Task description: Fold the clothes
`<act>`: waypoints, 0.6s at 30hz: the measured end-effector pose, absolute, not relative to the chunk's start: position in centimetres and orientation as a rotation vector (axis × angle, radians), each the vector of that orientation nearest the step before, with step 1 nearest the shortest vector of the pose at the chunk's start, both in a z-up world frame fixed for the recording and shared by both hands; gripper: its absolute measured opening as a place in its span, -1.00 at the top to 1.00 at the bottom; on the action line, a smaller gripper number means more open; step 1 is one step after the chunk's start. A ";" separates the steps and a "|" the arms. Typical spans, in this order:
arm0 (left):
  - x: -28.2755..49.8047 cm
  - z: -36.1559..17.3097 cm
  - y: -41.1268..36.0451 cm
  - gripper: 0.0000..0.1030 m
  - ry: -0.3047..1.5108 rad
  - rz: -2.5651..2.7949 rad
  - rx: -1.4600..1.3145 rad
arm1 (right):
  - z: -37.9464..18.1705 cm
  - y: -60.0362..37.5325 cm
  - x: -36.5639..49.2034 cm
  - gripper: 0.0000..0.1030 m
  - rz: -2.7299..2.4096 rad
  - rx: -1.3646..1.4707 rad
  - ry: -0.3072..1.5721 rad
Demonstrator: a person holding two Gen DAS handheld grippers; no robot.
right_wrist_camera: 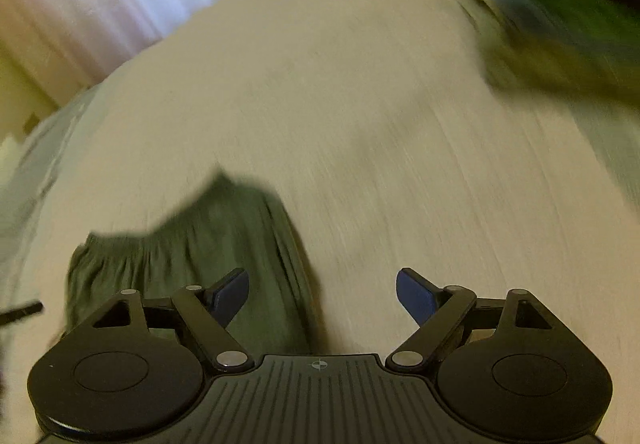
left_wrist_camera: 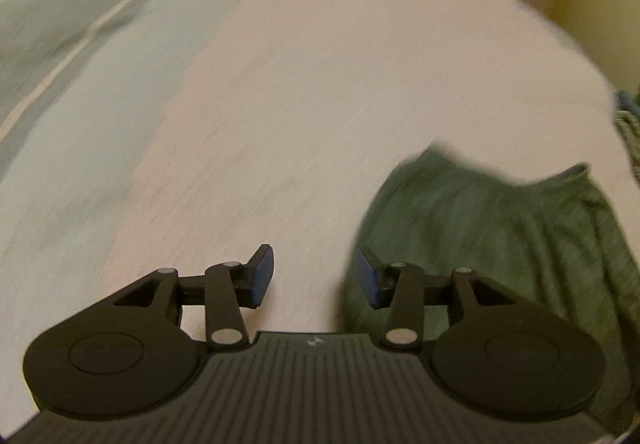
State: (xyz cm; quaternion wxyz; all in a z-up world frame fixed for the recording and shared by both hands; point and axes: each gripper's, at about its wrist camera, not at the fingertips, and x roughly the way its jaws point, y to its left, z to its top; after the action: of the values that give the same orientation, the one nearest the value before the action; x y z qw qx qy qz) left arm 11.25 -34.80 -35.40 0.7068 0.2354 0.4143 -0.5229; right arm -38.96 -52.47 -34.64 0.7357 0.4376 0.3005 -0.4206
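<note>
Both the left gripper (left_wrist_camera: 316, 276) and right gripper (right_wrist_camera: 322, 298) gape empty beside the green garment's (left_wrist_camera: 500, 228) edge on bare bedspread (left_wrist_camera: 300, 84).

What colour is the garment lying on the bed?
Dark olive green garment, plain; clearest in the left wrist view.

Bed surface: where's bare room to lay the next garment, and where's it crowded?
Free: the wide pale sheet ahead of the left gripper, bordered by the grey striped bedding on one side and the green garment on the other. Also bare ahead of the right gripper. Crowded: the blurred clothes pile at the far edge.
</note>
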 end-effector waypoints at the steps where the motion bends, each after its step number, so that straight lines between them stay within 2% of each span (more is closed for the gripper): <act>1: 11.4 -35.4 -32.8 0.21 0.955 -1.134 0.511 | -35.2 -50.8 -40.9 -0.28 -0.916 1.032 0.651; 7: 9.8 -35.1 -23.7 0.21 1.132 -1.015 0.373 | -38.0 -41.6 -48.1 -0.16 -0.906 1.421 0.522; 8: 9.2 -35.1 -22.7 0.21 1.164 -0.996 0.339 | -38.6 -40.5 -48.8 0.03 -0.904 1.470 0.494; 9: 8.7 -35.2 -21.9 0.21 1.193 -0.981 0.306 | -39.0 -40.0 -49.2 0.11 -0.904 1.509 0.464; 14: 5.6 -35.4 -20.3 0.21 1.263 -0.977 0.239 | -40.5 -40.4 -48.0 0.16 -0.882 1.551 0.341; 15: 5.4 -35.2 -20.1 0.21 1.264 -0.980 0.238 | -40.4 -40.6 -47.6 0.76 -0.872 1.534 0.347; 16: 5.1 -35.0 -20.1 0.21 1.264 -0.983 0.236 | -40.1 -40.9 -47.3 0.98 -0.863 1.509 0.363; 18: 4.7 -34.8 -20.1 0.22 1.257 -0.991 0.229 | -39.2 -41.4 -46.9 0.98 -0.856 1.448 0.394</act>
State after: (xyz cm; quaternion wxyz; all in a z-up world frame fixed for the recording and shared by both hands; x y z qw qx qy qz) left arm 4.75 -20.11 -34.75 0.6906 0.1026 0.5622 -0.4433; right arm -46.94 -41.39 -39.17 0.6496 0.6372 0.1734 -0.3767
